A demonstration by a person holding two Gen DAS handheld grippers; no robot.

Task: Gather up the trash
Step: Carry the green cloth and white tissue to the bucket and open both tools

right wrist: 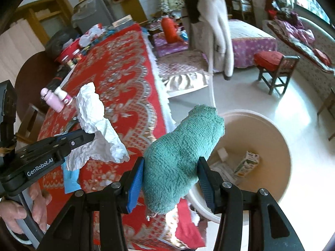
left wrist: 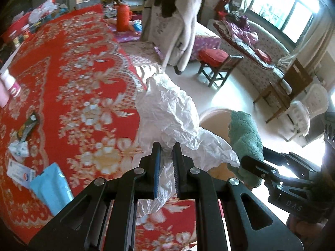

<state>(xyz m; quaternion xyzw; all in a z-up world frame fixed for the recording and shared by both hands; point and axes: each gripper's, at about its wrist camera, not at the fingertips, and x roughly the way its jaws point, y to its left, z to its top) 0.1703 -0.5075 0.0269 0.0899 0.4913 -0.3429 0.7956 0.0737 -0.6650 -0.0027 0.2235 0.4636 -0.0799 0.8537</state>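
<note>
Pinching tight, the left gripper [left wrist: 166,152] has its two blue pads squeezed on a crumpled white sheet of tissue paper [left wrist: 171,117], which sticks up and flops out past the fingers. The paper hangs over the edge of the table with the red flowery cloth [left wrist: 83,67]. Right beside it, the right gripper [right wrist: 170,167] hugs a fuzzy teal green cloth [right wrist: 184,144] between its blue pads, and the cloth bulges out above them. A person's hand [right wrist: 31,207] wraps the handle of the left gripper.

Just under and past the green cloth sits a big round cream plastic bin [right wrist: 278,144] on the pale floor. Inside it lie a small white and green carton [right wrist: 248,163] and some flat paper scraps [right wrist: 222,167].

On the red cloth, near the left gripper, are a light blue flat packet [left wrist: 50,190], a small white card [left wrist: 17,171], a scrunched white wrapper [left wrist: 18,149] and a dark snack wrapper [left wrist: 28,127]. Farther along stand a pink bottle [right wrist: 52,100] and a small white bottle [right wrist: 62,95].

Far back, a cream coat with a dark collar [left wrist: 173,25] hangs over a chair, a red jug [left wrist: 123,17] stands near it, and a wooden stool with a red cushion [left wrist: 215,60] sits on the floor.
</note>
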